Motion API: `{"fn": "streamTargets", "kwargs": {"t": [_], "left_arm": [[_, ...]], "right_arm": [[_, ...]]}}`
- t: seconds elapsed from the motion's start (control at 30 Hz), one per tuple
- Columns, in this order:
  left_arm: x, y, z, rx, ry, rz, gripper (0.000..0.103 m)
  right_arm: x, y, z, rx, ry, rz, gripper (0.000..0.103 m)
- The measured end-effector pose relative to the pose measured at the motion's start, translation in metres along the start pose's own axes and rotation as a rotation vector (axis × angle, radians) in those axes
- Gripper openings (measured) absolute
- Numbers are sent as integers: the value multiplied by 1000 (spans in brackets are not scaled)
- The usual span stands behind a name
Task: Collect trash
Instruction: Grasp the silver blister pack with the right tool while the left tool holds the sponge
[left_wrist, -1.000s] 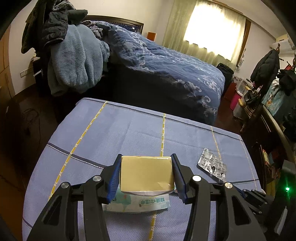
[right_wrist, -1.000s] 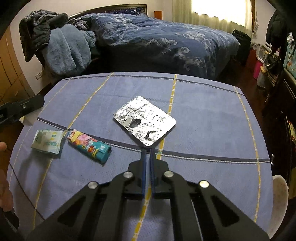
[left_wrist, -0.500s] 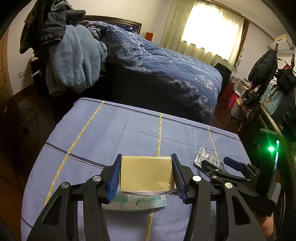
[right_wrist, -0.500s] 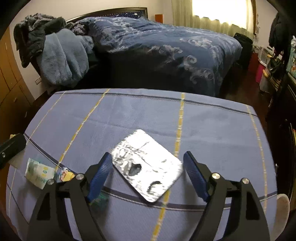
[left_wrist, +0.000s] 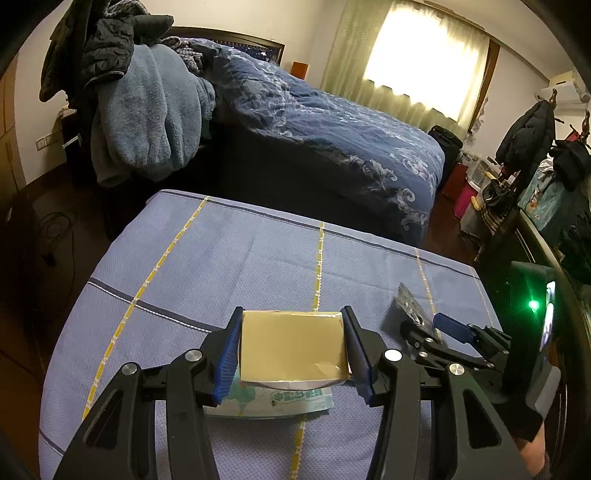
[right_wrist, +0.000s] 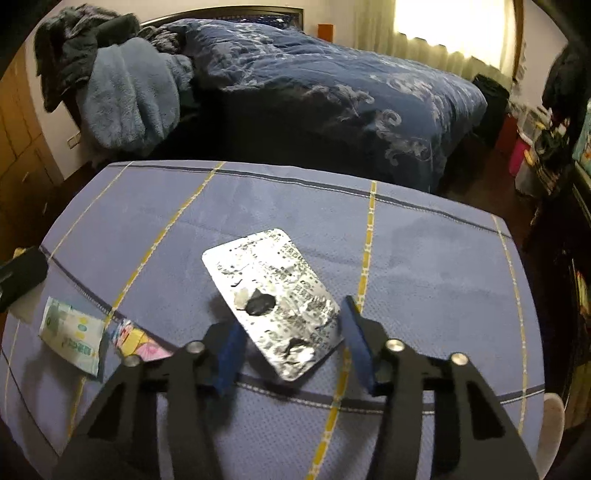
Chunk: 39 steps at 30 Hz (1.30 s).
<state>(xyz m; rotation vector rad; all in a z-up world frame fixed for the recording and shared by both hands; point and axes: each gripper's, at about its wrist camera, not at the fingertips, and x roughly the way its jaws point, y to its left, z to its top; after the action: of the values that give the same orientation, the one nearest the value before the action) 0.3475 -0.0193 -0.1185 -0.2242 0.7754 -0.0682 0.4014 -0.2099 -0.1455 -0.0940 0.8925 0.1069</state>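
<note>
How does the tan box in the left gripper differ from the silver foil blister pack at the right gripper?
The tan cardboard box is thick, matte and intact; the silver foil blister pack is thin, shiny and punctured. The box is clamped in the left gripper; the pack sits tilted between the right gripper jaws, which just closed inward.

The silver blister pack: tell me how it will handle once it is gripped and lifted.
The blister pack looks thin and foil-backed, so probably very light. Its burst pockets suggest that it crumples or bows if squeezed hard. The right gripper, whose jaws have just been closing, straddles its narrow edges; the smooth foil may slip or twist.
</note>
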Motion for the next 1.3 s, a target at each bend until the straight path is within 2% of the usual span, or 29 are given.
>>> {"fn": "streamTargets", "kwargs": {"t": [0.1, 0.2, 0.4, 0.63, 0.87, 0.93, 1.0, 1.07, 1.17, 1.3], "left_arm": [[0, 1, 0, -2, -1, -1, 52], [-1, 0, -1, -2, -3, -3, 52], [-8, -6, -1, 16, -19, -9, 52], [-20, -20, -9, 47, -40, -11, 52], [-32, -32, -20, 67, -45, -17, 52], [-35, -34, -23, 67, -43, -19, 52], [-35, -34, -23, 67, -46, -18, 52], [-36, -34, -24, 66, -47, -15, 52], [-40, -33, -25, 68, -50, -6, 52], [-39, -25, -22, 62, -54, 2, 52]], "right_arm": [[-9, 9, -4, -48, -29, -25, 30], [-19, 14, -7, -78, -61, -52, 23], [-38, 3, -10, -36, -88, -20, 17], [-80, -18, -30, 45, -131, 43, 8], [-115, -35, -56, 112, -160, 104, 7], [-114, -32, -57, 101, -148, 102, 14], [-109, -27, -55, 95, -138, 111, 61], [-101, -22, -50, 104, -158, 126, 79], [-80, -13, -35, 92, -139, 96, 82], [-39, -3, -16, 85, -72, 28, 82]]}}
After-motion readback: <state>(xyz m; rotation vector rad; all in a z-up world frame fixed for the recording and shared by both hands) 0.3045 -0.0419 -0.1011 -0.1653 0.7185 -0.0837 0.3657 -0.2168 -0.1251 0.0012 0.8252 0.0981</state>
